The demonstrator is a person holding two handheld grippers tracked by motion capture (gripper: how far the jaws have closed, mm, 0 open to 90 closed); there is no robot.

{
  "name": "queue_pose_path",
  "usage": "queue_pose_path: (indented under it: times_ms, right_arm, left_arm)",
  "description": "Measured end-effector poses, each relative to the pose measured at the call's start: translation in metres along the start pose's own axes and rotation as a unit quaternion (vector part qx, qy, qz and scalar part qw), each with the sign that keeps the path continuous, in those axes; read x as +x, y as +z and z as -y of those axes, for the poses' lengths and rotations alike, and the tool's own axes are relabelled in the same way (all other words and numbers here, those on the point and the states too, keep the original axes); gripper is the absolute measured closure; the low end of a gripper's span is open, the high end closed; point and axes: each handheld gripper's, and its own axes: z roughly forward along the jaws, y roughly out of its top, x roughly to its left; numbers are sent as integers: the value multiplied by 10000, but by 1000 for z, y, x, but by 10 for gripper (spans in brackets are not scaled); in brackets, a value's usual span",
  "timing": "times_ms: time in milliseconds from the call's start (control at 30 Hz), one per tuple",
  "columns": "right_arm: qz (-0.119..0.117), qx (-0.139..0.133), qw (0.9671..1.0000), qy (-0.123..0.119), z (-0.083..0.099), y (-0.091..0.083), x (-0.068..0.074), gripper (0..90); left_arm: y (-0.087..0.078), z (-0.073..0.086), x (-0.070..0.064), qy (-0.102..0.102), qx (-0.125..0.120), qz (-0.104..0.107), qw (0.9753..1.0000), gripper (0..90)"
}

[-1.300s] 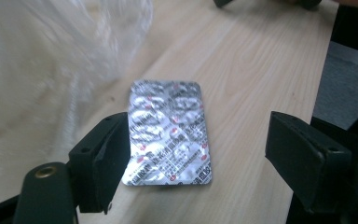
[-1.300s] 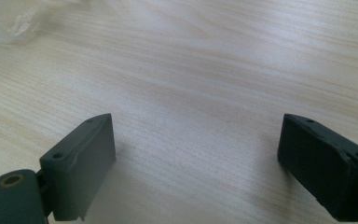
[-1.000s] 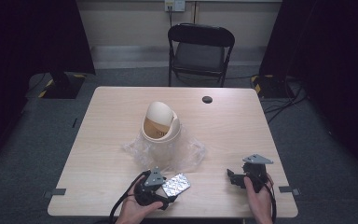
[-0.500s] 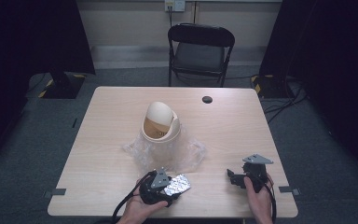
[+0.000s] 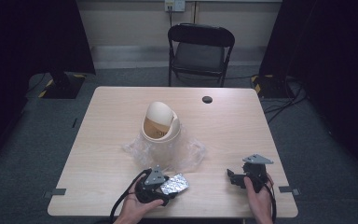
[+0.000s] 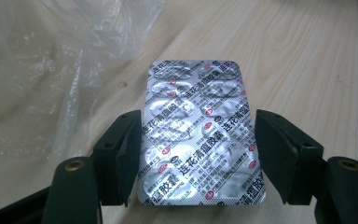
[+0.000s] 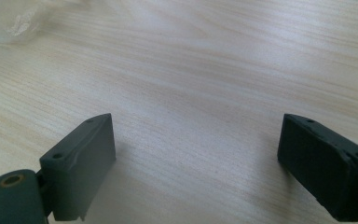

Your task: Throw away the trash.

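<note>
The left gripper (image 6: 196, 140) held a foil blister pack of pills (image 6: 198, 133) between its jaws, the left jaw pressed against the pack's edge and the right jaw just beside the other edge, so the grip looked light rather than firm. The pack lay low over the wooden table (image 5: 98, 154) near its front edge, just in front of the crumpled clear plastic bag (image 5: 186, 154) (the bag spread around the foot of a small beige swing-lid bin (image 5: 160, 122)). The right gripper (image 7: 196, 163) stood with its jaws wide apart over bare wood, holding nothing. The step in hand seemed to be the pickup of the pack; the next move probably called for a surer squeeze, then a lift toward the bin's flap. Compared with a second earlier, the left gripper had edged slightly rightward with the pack, while the right had not moved.
</note>
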Motion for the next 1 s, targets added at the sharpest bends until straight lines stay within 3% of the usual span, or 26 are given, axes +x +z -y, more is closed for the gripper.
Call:
queue_pose_path:
  times_ms: [433, 767, 1000]
  right_arm:
    - [-1, 0, 10000, 1, 0, 0, 0, 103]
    - [-1, 1, 10000, 0, 0, 0, 0, 103]
    - [-1, 0, 10000, -4, 0, 0, 0, 103]
  left_arm:
    - [-27, -8, 7, -54, -397, 122, 9991, 341]
    - [-53, -14, 9, -7, -644, -8, 9979, 341]
    - [-68, -17, 15, -126, -823, -55, 9965, 341]
